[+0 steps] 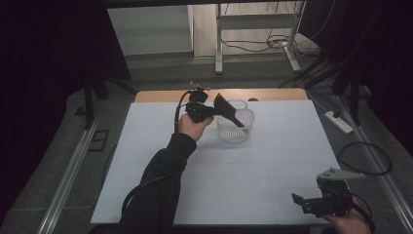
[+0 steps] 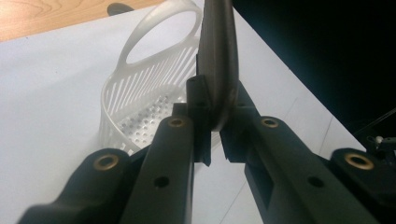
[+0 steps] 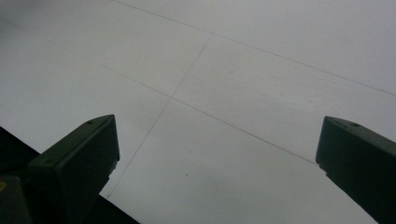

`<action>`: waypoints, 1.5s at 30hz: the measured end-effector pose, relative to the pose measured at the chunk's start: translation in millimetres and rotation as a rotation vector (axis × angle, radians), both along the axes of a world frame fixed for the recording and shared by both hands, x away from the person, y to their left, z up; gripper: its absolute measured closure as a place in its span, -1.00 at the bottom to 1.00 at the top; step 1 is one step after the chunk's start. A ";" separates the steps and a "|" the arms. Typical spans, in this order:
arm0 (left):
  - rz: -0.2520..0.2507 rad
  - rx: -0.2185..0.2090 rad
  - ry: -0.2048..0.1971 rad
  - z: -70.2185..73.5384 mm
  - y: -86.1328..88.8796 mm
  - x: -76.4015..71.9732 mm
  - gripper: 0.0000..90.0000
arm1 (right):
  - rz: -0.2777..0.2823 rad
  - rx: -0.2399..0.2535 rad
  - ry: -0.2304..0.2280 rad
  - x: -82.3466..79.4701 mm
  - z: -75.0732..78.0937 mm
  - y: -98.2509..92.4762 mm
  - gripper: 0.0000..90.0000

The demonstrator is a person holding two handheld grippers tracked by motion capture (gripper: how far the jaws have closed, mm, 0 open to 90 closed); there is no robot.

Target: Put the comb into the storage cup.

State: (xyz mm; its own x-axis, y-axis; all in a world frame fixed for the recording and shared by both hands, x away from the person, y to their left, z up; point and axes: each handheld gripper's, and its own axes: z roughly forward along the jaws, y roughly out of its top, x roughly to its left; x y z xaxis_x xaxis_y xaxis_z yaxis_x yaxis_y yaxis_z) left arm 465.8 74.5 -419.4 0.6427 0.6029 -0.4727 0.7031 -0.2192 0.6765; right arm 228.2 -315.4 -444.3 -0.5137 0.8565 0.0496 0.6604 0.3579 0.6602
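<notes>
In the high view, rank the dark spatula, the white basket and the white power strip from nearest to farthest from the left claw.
1. Dark spatula: clamped in the left claw.
2. White basket: just right of it, under the spatula.
3. White power strip: on the floor, far right.

Lab: curtained white table (image 1: 272, 161), floor cables (image 1: 253, 46)

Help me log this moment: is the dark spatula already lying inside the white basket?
No, the left gripper holds the spatula clamped in the air above the basket.

Dim room: white-topped table (image 1: 272, 161), grey floor (image 1: 160, 68), metal frame legs (image 1: 219, 39), cables (image 1: 253, 46) beyond.
</notes>
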 end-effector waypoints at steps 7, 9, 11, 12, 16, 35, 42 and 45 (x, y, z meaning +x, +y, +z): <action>0.015 -0.003 0.011 -6.4 -0.9 2.1 0.84 | 0.000 0.000 0.000 0.0 0.0 0.0 -1.00; 0.021 -0.003 0.018 -8.5 0.0 3.1 0.84 | 0.001 0.000 0.000 -0.1 0.0 0.0 -0.99; 0.023 -0.007 0.023 -10.1 1.1 3.6 0.84 | 0.000 -0.001 0.001 0.0 -0.1 0.0 -0.99; 0.022 -0.011 0.027 -11.1 2.2 4.2 0.84 | -0.002 -0.001 0.002 0.0 -0.1 0.0 -0.99; 0.031 -0.019 0.037 -14.2 4.6 5.6 0.84 | -0.004 -0.003 0.005 0.3 -0.2 -0.2 -0.99; 0.069 0.076 -0.004 -22.5 5.1 7.0 0.73 | -0.006 -0.007 0.017 0.8 -0.6 -0.8 -0.98; 0.088 0.139 -0.042 -23.4 3.1 5.5 0.59 | -0.005 -0.014 0.018 0.9 -0.8 -0.1 -0.98; 0.097 0.163 -0.060 -23.2 1.5 4.9 0.53 | -0.004 -0.016 0.019 1.0 -1.0 0.1 -0.97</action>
State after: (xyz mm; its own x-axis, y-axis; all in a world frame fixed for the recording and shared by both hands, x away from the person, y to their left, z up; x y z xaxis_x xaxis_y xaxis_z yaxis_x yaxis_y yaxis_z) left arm 470.7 75.9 -442.6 0.6019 0.7290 -0.3260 0.6858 -0.2627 0.6788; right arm 229.2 -315.2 -445.3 -0.5091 0.8595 0.0455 0.6742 0.3654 0.6418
